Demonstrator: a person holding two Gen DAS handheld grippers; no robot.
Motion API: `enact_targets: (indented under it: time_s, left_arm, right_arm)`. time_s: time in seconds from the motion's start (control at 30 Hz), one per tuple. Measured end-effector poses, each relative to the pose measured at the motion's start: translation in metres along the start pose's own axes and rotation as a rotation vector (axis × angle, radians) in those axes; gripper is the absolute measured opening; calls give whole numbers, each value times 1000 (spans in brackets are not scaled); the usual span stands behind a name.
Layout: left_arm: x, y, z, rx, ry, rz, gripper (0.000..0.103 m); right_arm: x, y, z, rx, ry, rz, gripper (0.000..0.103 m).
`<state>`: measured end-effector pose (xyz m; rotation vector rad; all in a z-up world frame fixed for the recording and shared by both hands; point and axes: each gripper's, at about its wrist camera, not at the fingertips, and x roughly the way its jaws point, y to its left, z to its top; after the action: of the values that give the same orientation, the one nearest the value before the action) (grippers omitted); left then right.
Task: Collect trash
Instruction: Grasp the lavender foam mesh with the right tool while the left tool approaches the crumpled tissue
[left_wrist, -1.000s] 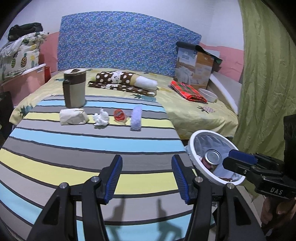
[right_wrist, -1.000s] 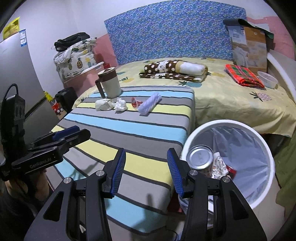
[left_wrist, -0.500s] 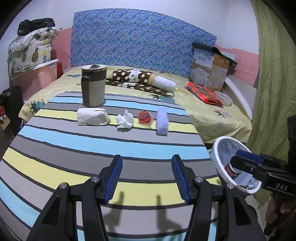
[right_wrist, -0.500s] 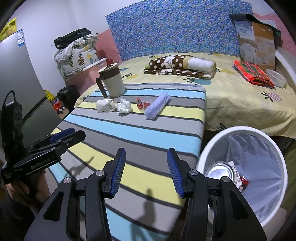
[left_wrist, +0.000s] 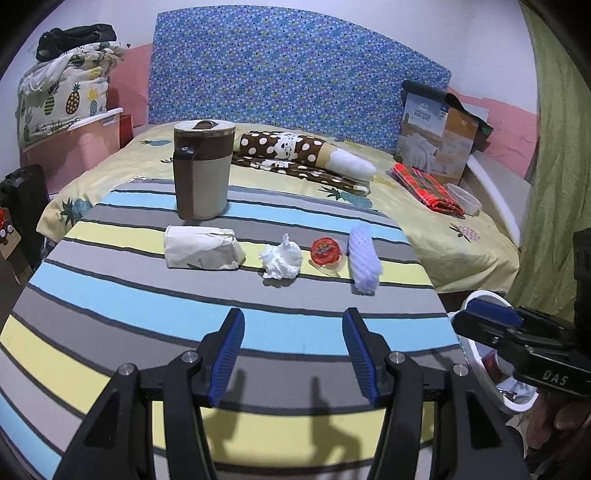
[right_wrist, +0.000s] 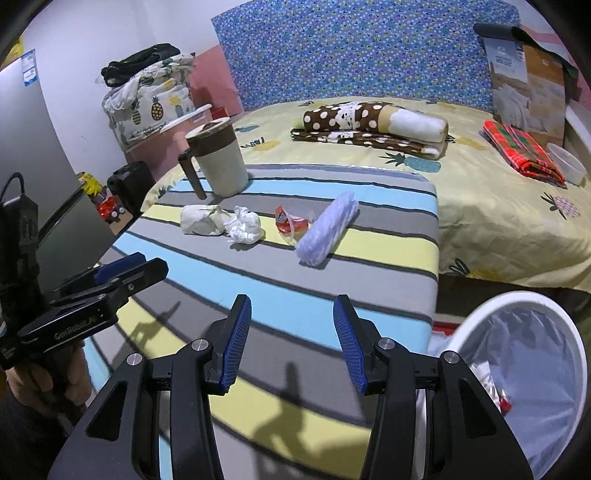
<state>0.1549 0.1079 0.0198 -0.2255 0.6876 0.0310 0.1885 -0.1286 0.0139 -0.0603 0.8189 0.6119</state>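
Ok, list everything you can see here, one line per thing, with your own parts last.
mug: 1, beige and brown, lidded, far end of the striped table
striped table: 1, grey, blue and yellow cover
paper-wrapped packet: 1, off-white, in front of the mug
crumpled tissue: 1, white, right of the packet
snack wrapper: 1, red and clear, right of the tissue
foam sleeve: 1, pale lilac, rightmost in the row
bin: 1, white, lined, beside the table, trash inside
bed: 1, yellow sheet, behind the table
folded blanket: 1, brown, dotted, on the bed
left gripper: 1, black, blue fingers, open, empty
right gripper: 1, same, open, empty
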Motion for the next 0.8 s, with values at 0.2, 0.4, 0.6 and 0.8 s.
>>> enact_targets:
  time_s: [0.2,0.4,0.6,0.8]
  left_arm:
    - [19,9,5,-10,24,-2,57]
    - [35,17,13,-27,41,-10,57]
    - [44,26,12,-48,51,-16,57]
    - [53,31,11,-57,62,-19,57]
  right_arm:
    - [22,2,10,-20,29,-26,49]
    - [47,0,20,-15,74,-36,49]
    - [66,-3,27,0,91,-36,49]
    - [83,-10,33,44,95,-44,49]
